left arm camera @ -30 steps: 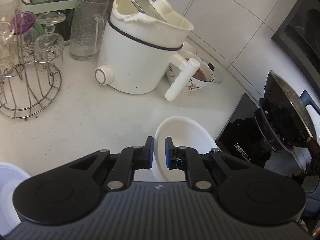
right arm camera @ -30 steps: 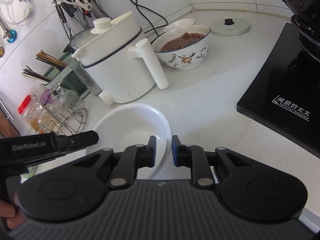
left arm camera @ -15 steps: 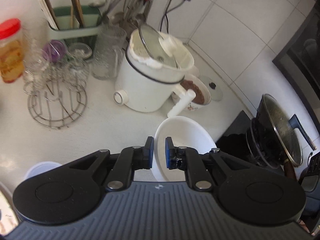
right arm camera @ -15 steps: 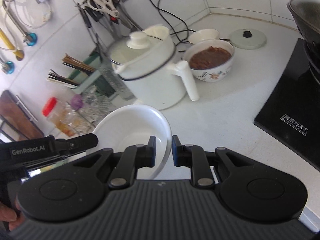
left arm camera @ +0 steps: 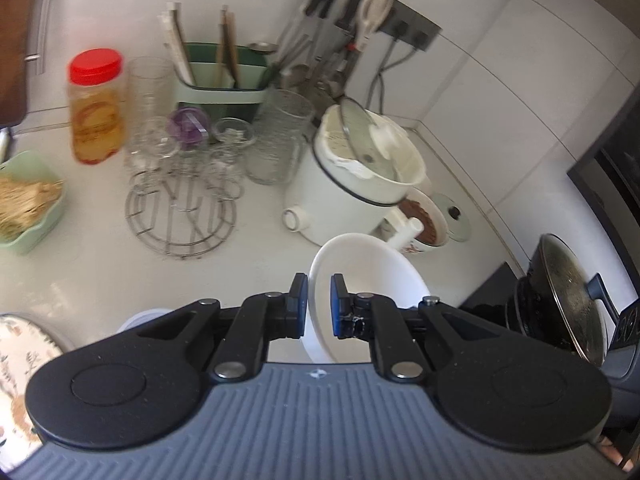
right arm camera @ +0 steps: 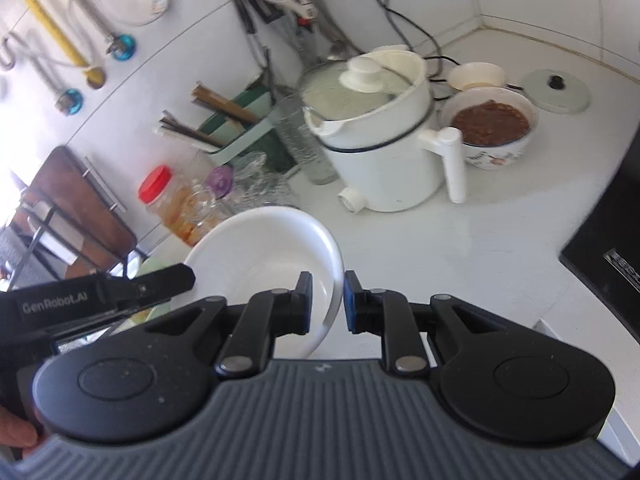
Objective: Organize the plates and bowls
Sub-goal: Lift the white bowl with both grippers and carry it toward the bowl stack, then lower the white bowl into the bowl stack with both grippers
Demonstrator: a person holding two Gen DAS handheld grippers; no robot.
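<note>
Jaws of left gripper (left arm camera: 319,306) and right gripper (right arm camera: 328,302) each pinch the white bowl's (right arm camera: 260,248) rim.

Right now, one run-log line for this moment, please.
left claw: shut on white bowl rim | right claw: shut on opposite rim | bowl: held above the counter, empty

Black gripper (left arm camera: 319,306) arms, blue pads (left arm camera: 303,300), silver screws.

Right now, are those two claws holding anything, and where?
Yes: both hold one white bowl by its rim, the left gripper on one side, the right gripper on the opposite side.
</note>
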